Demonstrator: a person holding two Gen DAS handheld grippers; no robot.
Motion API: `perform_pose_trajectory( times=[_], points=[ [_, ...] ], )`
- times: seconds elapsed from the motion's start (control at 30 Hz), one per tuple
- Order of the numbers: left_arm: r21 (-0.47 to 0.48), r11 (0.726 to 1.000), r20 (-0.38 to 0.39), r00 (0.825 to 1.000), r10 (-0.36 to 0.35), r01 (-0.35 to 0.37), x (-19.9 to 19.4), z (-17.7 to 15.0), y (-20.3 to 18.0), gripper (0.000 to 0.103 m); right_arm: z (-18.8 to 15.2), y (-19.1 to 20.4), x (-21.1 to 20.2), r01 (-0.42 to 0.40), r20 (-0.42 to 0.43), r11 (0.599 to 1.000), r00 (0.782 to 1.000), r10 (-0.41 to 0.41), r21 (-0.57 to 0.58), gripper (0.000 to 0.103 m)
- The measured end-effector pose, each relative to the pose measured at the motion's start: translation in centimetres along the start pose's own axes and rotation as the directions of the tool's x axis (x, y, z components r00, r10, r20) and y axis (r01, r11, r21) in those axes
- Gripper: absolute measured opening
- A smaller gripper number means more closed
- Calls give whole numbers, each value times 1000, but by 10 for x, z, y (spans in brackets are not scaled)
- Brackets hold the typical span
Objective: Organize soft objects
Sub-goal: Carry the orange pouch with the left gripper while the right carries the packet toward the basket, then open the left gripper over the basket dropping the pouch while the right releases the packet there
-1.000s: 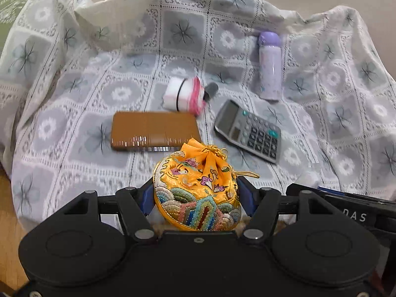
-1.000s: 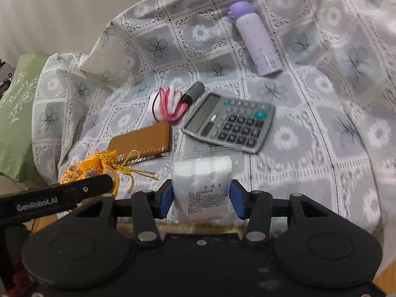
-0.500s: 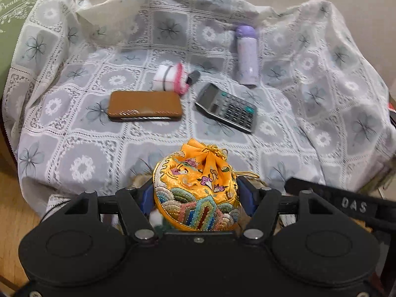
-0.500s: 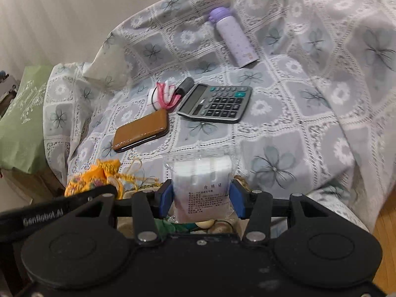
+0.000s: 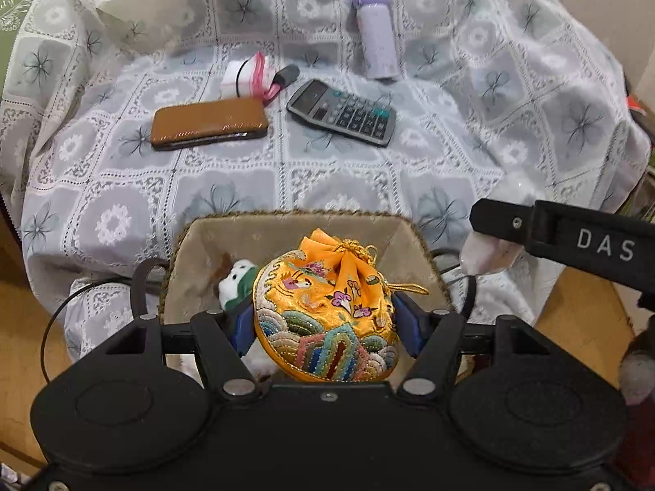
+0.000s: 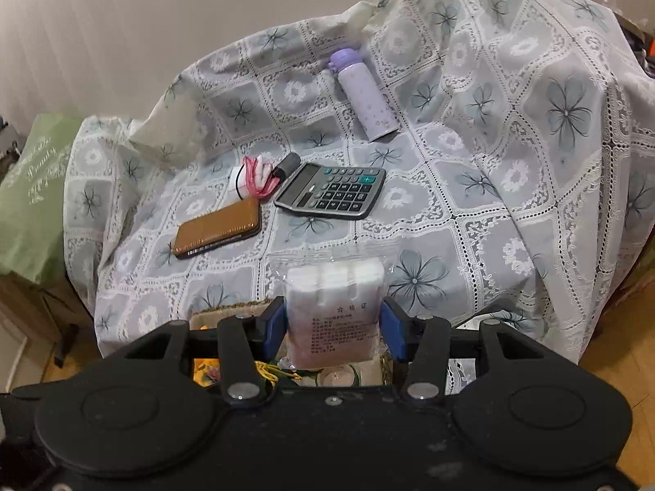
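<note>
My left gripper is shut on an orange embroidered drawstring pouch and holds it over a fabric-lined basket standing in front of the cloth-covered surface. A small white and green plush toy lies in the basket. My right gripper is shut on a clear bag of white cotton pads, held above the same basket; the orange pouch peeks out under it. A white and pink bundle lies on the cloth.
On the floral lace cloth lie a brown wallet, a grey calculator and a lilac bottle. A green cushion is at the left. The right gripper's body crosses the left view. Wooden floor lies around.
Both grippers have drawn back from the cloth-covered surface and lowered, each still holding its item. The basket has come into view under them.
</note>
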State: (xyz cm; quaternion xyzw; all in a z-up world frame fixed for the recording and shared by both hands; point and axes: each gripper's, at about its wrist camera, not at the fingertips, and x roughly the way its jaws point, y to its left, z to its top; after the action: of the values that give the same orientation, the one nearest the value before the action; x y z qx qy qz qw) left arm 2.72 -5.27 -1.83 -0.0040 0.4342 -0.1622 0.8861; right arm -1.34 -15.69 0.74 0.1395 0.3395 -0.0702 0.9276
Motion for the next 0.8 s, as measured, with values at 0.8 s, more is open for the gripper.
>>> perform_pose_trajectory(
  times=[0.8],
  points=[
    [-16,1000,-30,999,14,-15,6,-10,9,78,-16,11,9,67,-65,996,995,-70,-60,49]
  ],
)
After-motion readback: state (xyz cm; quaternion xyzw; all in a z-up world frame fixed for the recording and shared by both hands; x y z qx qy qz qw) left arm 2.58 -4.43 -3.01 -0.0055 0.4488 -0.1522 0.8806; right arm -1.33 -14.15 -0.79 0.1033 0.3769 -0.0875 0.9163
